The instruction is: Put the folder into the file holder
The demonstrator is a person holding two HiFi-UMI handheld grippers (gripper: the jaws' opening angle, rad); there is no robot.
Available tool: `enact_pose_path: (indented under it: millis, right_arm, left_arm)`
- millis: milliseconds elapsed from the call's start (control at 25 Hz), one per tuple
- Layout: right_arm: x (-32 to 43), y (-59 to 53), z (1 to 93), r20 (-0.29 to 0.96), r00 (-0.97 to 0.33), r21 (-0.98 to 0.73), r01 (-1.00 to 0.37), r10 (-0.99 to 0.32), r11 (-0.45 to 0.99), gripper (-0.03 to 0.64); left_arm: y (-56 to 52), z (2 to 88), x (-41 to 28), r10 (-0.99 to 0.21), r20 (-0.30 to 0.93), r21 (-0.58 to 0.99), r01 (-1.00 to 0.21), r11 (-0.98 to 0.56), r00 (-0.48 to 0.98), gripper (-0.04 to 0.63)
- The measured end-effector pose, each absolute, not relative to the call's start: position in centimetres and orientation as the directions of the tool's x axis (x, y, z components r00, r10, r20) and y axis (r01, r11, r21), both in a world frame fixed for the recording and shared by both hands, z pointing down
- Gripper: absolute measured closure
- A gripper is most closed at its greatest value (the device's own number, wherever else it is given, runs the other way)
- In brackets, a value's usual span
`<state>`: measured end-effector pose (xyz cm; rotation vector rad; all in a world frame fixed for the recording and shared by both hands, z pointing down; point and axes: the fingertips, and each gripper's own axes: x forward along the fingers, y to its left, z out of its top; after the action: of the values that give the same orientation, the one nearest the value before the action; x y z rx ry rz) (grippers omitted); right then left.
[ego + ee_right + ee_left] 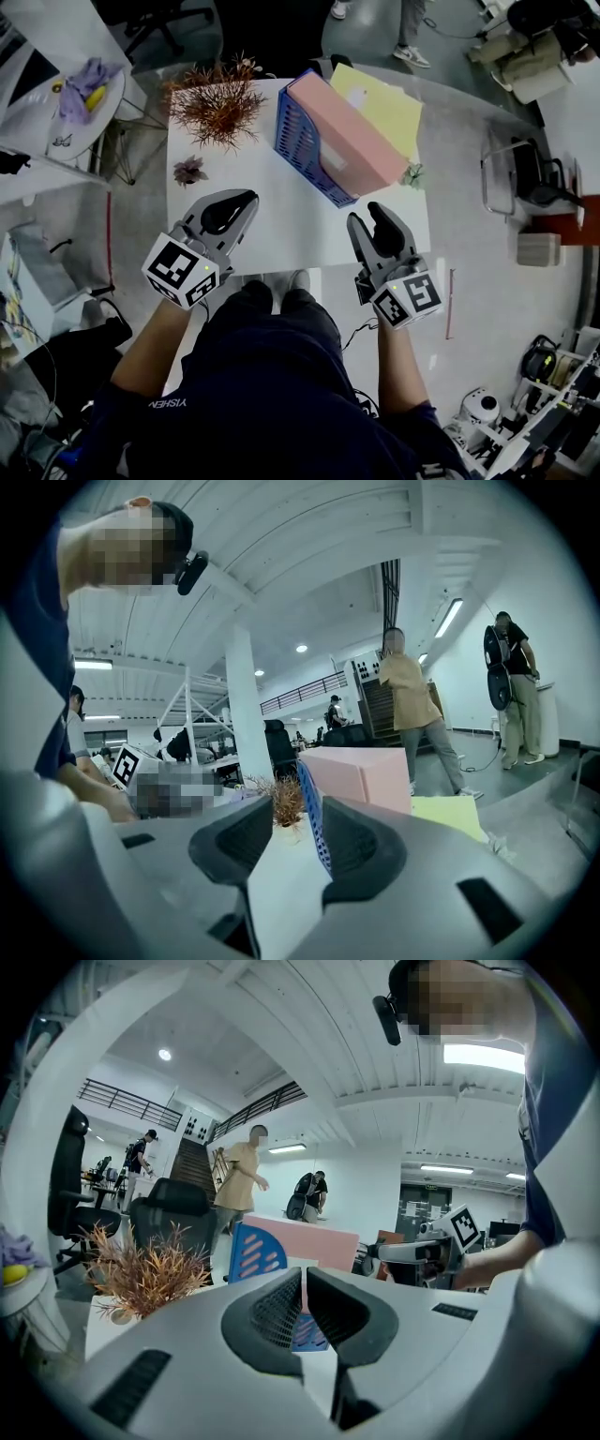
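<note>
1. Head view shows the blue holder (305,150) on the white table (281,234). Its long axis runs diagonally from far-left to near-right.
2. A pink folder (349,131) already stands on edge inside the holder, along that same diagonal. A yellow folder (389,101) lies flat on the table just beyond it, on the far-right side, partly hidden by the pink one.
3. Both grippers hang over the table's near edge, well apart from the holder, which lies ahead of and between them. The right gripper (368,217) is nearer the holder's near end and the yellow folder.
4. The left gripper (248,199) points towards the plant (217,105) and the holder's blue wall. Its jaws are closed together with nothing in them, as the left gripper view confirms (305,1274).
5. The right gripper has its jaws parted and empty. In the right gripper view (295,808) the holder's end and the pink folder show through the gap, far off.
6. Both forearms reach straight out from the body, with the grippers nearly level and tipped slightly down.
7. If the yellow folder is the one meant, the right hand looks better placed, though it would have to reach past the holder's near end.
</note>
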<state>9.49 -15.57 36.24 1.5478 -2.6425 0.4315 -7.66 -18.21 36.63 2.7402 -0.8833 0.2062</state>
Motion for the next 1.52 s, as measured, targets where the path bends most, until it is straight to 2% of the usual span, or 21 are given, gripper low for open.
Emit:
enact_pose_path:
  millis: [1520]
  right_arm:
    - [7.7,-16.1,35.7,0.17,-0.535,-0.236,-0.837,-0.828,0.493,0.597]
  left_arm:
    - [-18.8,35.3,-6.9,-0.563,0.18,0.194,-0.59,-0.784,0.807,0.552]
